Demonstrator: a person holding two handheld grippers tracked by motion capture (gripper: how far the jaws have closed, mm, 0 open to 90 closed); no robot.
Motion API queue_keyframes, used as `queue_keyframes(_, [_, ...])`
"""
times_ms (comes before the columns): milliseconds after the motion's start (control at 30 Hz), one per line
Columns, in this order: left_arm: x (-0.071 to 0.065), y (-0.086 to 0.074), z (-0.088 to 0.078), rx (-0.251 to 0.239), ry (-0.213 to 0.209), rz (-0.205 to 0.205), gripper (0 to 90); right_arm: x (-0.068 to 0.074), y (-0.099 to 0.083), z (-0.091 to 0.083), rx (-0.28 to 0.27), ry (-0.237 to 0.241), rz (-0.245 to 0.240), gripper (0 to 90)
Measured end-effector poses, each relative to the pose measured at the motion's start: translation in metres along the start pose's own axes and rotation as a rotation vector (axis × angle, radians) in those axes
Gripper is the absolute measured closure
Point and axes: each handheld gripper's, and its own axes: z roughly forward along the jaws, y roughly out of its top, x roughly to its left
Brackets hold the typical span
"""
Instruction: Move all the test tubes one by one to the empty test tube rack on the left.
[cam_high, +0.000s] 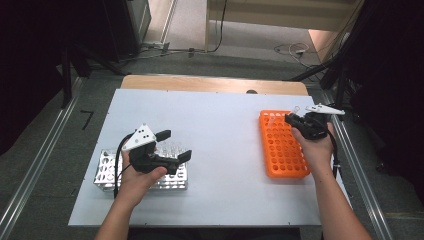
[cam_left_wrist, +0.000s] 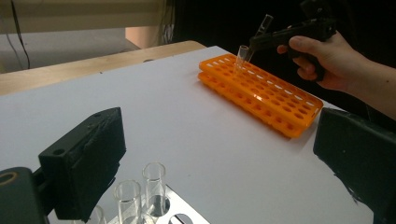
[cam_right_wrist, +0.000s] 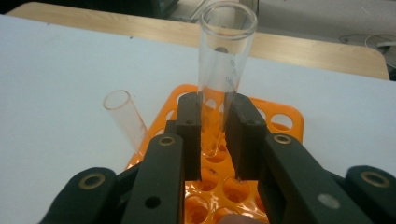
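Glassware is barely legible from the high view: the clear test tube (cam_high: 296, 111) in the right gripper (cam_high: 291, 119) shows as a faint sliver at the far end of the orange rack (cam_high: 282, 150), and its lower part cannot be traced. The person's right hand (cam_high: 315, 145) covers part of the rack's right edge. The left gripper (cam_high: 175, 145) hangs over the metal rack (cam_high: 107, 172) near the left front of the white table (cam_high: 220, 130), jaws spread wide with nothing between them; the left hand (cam_high: 137, 177) hides much of that rack.

Left gripper view: both black jaws stand far apart at the picture's sides. Three empty glass tubes (cam_left_wrist: 154, 182) rise from the metal rack at the bottom edge, which cuts them off. Farther off, the right gripper (cam_left_wrist: 252, 44) holds a tube over the orange rack's (cam_left_wrist: 261, 93) far corner, with a second tube (cam_left_wrist: 241, 55) leaning in a corner hole just beside it.

Right gripper view: the jaws are clamped on the test tube (cam_right_wrist: 224, 60), which stands upright above the orange rack (cam_right_wrist: 285, 116); its lower end is lost behind the pads. The leaning tube (cam_right_wrist: 126, 119) sits in a hole to the left. Dark floor and cables lie beyond the table.
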Motion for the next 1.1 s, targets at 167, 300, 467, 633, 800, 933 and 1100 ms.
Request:
queue_keyframes(167, [-0.002,0.000,0.002,0.002,-0.006,0.004,2.3,0.006,0.005,-0.019,-0.033,0.020,-0.009,74.4])
queue_keyframes(300, [-0.004,0.001,0.003,0.004,-0.011,0.007,2.3,0.015,0.007,-0.032,-0.042,0.043,-0.026,74.4])
queue_keyframes(467, [-0.007,0.001,0.005,0.006,-0.018,0.011,2.4,0.028,0.006,-0.043,-0.054,0.085,-0.033,74.4])
queue_keyframes(633, [-0.009,0.001,0.006,0.009,-0.021,0.016,2.4,0.045,0.002,-0.049,-0.062,0.132,-0.064,74.4])
queue_keyframes(800, [-0.012,0.001,0.007,0.005,-0.022,0.022,2.3,0.060,-0.004,-0.051,-0.058,0.173,-0.095,74.4])
queue_keyframes(933, [-0.015,0.002,0.009,0.006,-0.025,0.029,2.3,0.071,-0.011,-0.050,-0.051,0.213,-0.112,74.4])
queue_keyframes(1100, [-0.020,0.003,0.015,0.009,-0.038,0.038,2.5,0.088,-0.015,-0.049,-0.039,0.258,-0.158,74.4])
